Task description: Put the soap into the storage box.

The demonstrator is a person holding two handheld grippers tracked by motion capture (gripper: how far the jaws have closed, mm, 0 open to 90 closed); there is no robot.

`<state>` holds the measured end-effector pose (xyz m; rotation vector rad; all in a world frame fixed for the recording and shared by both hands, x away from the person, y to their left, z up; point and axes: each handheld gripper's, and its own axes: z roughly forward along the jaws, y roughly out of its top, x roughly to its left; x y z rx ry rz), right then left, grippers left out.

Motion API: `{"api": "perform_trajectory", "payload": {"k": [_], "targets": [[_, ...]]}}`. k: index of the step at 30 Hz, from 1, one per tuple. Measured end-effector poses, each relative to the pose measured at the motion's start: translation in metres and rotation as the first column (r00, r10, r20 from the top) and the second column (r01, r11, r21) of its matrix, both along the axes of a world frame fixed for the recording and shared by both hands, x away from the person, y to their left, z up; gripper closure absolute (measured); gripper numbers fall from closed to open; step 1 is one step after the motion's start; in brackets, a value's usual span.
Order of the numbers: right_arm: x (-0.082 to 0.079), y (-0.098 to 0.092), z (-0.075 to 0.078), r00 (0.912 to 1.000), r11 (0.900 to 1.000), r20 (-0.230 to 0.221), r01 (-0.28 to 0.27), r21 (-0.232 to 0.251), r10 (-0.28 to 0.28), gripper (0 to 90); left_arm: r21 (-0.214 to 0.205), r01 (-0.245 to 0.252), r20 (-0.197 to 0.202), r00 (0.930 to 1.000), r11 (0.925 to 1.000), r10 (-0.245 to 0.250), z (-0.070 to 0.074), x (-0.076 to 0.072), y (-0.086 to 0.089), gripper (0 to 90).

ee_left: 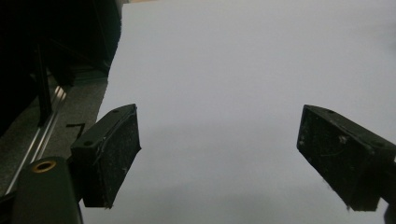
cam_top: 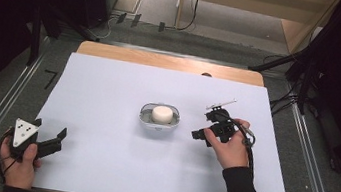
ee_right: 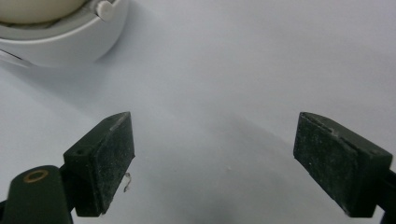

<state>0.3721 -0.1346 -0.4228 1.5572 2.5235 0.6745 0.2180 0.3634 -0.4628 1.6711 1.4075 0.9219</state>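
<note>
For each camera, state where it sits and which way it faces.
High view: above the person's side, looking forward and down on the white table; both hands, left gripper, right gripper.
Left gripper view: on the left gripper, facing bare table; open jaws.
Right gripper view: on the right gripper, open, facing the white dish.
Shared: the dish in high and right gripper views.

White bowl (cam_top: 159, 118) with a pale round block (cam_top: 164, 114) inside sat mid tabletop (cam_top: 107, 97). Right tongs (cam_top: 197, 134) lay just beside it, jaws apart, nothing held. Left tongs (cam_top: 48, 134) rested near the front left corner, open too.
</note>
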Motion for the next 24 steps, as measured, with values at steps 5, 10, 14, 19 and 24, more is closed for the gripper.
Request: {"api": "perform_trajectory", "payload": {"k": [5,10,14,19,24], "targets": [[-0.002,-0.009,-0.003,0.9998,0.9998,-0.003,0.018,0.001,-0.018,12.9,0.002,0.001,-0.001,1.0000,1.0000,-0.001,0.000,0.000,0.000,13.9],[-0.006,-0.020,-0.008,0.9996,0.9996,0.001,0.029,-0.003,-0.029,12.9,0.003,0.000,-0.001,1.0000,1.0000,0.000,0.000,0.000,0.000,13.9],[-0.010,-0.031,-0.012,0.9991,0.9991,0.000,0.042,-0.009,-0.042,12.8,0.003,-0.001,0.000,1.0000,1.0000,0.001,0.000,0.000,0.000,14.0],[-0.015,-0.044,-0.016,0.9983,0.9983,0.001,0.058,-0.008,-0.058,12.8,0.007,-0.001,-0.004,1.0000,1.0000,0.001,0.000,0.000,0.000,13.9],[-0.019,-0.057,-0.021,0.9969,0.9969,0.001,0.078,-0.005,-0.078,12.8,0.006,-0.001,-0.004,1.0000,1.0000,0.001,0.000,0.000,0.000,13.9]]}}
